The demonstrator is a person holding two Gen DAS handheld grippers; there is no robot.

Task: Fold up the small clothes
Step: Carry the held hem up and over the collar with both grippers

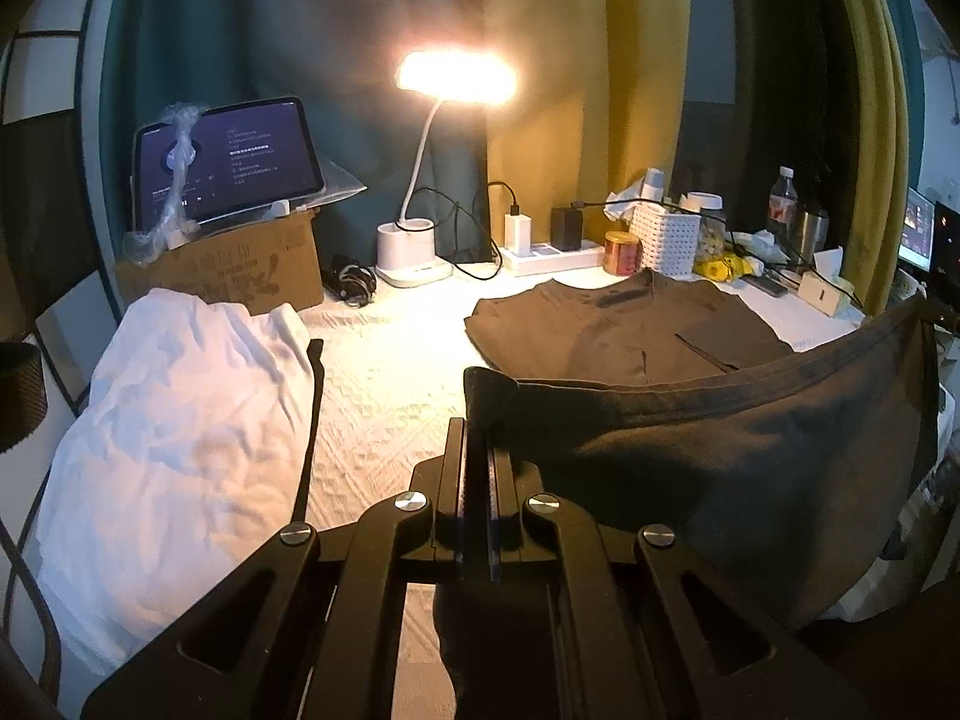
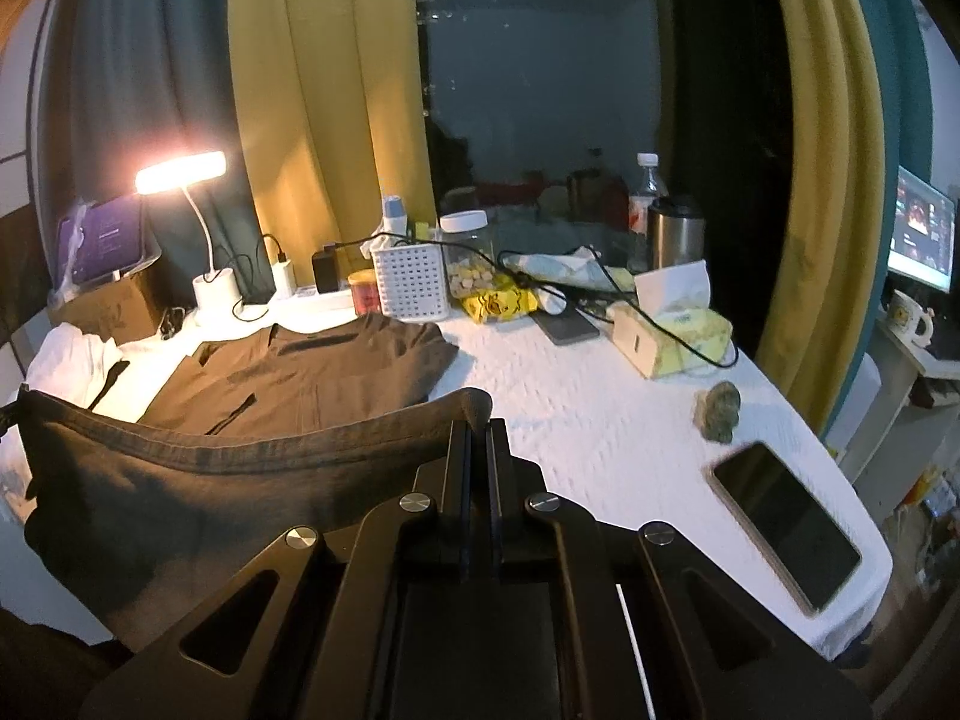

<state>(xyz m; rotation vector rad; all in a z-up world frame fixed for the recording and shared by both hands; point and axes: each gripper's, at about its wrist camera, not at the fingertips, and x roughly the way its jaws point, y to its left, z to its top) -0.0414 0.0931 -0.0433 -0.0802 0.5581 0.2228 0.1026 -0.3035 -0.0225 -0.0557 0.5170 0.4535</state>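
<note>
Grippers pinch the two top corners of a dark grey garment (image 1: 720,480), which hangs stretched between them above the near edge of the white-covered table (image 2: 600,420). The left gripper (image 1: 478,438) has its fingers pressed together on the garment's left corner; the right gripper (image 2: 478,438) clamps the right corner likewise. Farther back a folded brown shirt (image 1: 630,330) lies flat. A white garment (image 1: 180,420) is heaped at the left, and a smartphone (image 2: 786,522) lies at the near right.
</note>
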